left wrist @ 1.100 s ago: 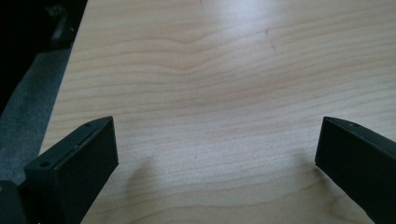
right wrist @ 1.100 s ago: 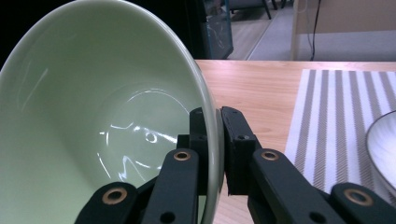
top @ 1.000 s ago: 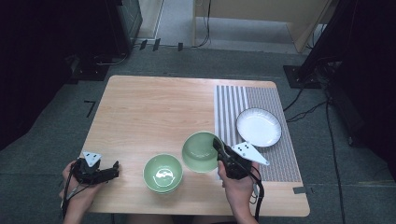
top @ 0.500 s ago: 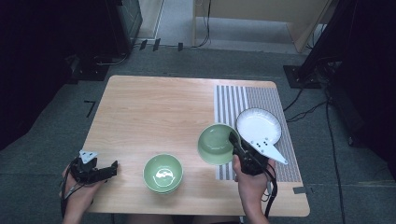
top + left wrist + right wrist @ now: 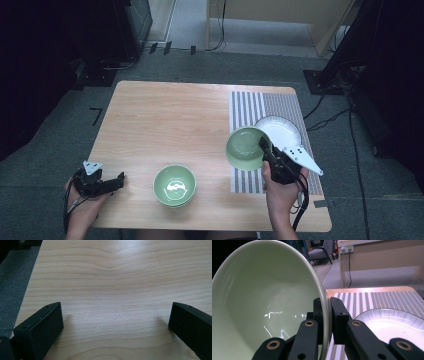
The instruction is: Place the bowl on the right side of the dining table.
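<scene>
Green bowl [image 5: 262, 302], apparently unmarked, pinched at rim by right claw [image 5: 326, 312].

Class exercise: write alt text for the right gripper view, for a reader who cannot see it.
The right gripper has its black fingers shut on the rim of a pale green bowl, held tilted with its glossy inside facing the camera. To its right a white plate lies on a grey-and-white striped mat on the wooden table.

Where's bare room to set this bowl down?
Free: the bare wooden table behind the second green bowl, and the striped mat's far strip. Crowded: the white plate beside the held bowl in the right gripper.
</scene>
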The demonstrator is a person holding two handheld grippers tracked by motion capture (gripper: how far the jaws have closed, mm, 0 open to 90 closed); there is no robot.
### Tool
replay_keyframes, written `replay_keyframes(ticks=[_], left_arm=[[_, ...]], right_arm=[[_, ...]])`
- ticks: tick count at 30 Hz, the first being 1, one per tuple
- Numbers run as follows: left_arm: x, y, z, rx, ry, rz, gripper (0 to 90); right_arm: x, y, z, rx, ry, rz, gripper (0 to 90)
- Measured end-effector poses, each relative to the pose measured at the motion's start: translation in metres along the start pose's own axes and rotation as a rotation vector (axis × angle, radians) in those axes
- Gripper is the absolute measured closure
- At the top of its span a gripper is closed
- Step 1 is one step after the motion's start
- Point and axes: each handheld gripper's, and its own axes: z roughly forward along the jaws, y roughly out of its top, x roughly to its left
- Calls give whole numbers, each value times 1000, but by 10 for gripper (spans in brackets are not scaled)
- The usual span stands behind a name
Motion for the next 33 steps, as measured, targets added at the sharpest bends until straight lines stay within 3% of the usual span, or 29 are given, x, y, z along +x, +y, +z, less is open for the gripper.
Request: replay_keyframes(ticks=[21, 33], left_arm=[[2, 0, 0, -1, 2, -3, 0], [2, 0, 0, -1, 2, -4, 0]], right_arm=[[-34, 4, 1, -11, -83, 34, 846], [-57, -6, 7, 10, -154, 60, 846]])
